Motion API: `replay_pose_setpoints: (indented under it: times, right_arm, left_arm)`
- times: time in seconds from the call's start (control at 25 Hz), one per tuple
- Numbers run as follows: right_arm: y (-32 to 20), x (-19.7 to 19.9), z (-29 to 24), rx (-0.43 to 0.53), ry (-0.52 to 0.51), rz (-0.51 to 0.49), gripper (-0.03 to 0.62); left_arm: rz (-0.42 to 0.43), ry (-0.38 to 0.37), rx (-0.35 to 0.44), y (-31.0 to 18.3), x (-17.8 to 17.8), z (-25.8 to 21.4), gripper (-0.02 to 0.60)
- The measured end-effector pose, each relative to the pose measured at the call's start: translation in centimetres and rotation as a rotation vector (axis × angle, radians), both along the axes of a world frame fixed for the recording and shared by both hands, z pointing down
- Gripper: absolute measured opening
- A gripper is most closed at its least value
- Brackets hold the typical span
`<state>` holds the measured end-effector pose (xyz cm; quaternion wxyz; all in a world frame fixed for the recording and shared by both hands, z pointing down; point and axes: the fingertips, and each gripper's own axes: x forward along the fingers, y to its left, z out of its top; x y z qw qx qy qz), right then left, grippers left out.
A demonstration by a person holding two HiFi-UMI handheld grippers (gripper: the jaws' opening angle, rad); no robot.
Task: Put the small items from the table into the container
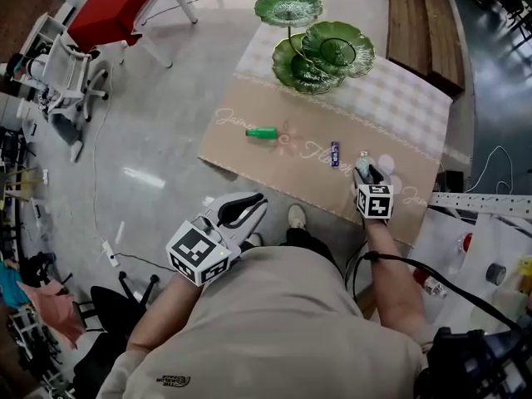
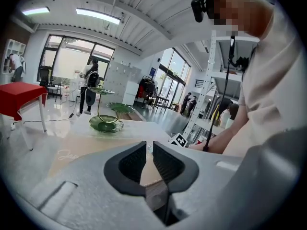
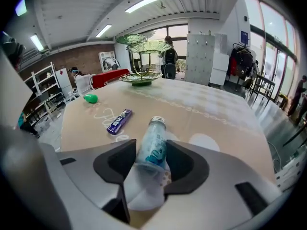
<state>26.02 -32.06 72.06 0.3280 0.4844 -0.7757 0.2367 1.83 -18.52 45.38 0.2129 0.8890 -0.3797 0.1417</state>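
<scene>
A small clear bottle [image 3: 156,145] with a blue label lies on the tan tablecloth between the jaws of my right gripper [image 3: 151,152], whose pads touch both its sides. In the head view this gripper [image 1: 366,173] is at the table's near right, with the bottle [image 1: 363,163] at its tips. A purple wrapped bar [image 1: 335,153] lies just left of it, and a green item [image 1: 263,133] lies farther left. The tiered green leaf-dish stand [image 1: 316,48] is at the far end. My left gripper [image 1: 249,209] hovers off the table's near edge, shut and empty.
The table [image 1: 249,169] ends close to my body, with grey floor to the left. A red table [image 1: 125,2] and a white cart [image 1: 71,73] stand far left. A shelf with small items [image 1: 490,256] is at my right. People stand in the background of the left gripper view.
</scene>
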Motion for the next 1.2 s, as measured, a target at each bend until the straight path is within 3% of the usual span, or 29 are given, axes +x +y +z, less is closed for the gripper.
replay_pose_setpoints:
  times: [0.24, 0.56, 0.84, 1.2]
  right_arm:
    - [-0.9, 0.0, -1.8, 0.021, -0.001, -0.089, 0.190]
    - [-4.6, -1.4, -12.4, 0.145, -0.083, -0.220, 0.187]
    - [-10.8, -4.9, -21.2, 0.256, -0.122, -0.357, 0.187]
    - [-21.2, -10.3, -23.2, 0.263, -0.054, -0.511, 0.187]
  left_arm:
    - [-0.037, 0.014, 0.010, -1.5, 0.5, 0.3, 0.029]
    - [-0.082, 0.045, 0.035, -2.1, 0.8, -0.5, 0.029]
    - [-0.124, 0.047, 0.041, -1.7, 0.3, -0.6, 0.029]
    - [-0.236, 0.036, 0.041, -1.2, -2.6, -0.8, 0.028]
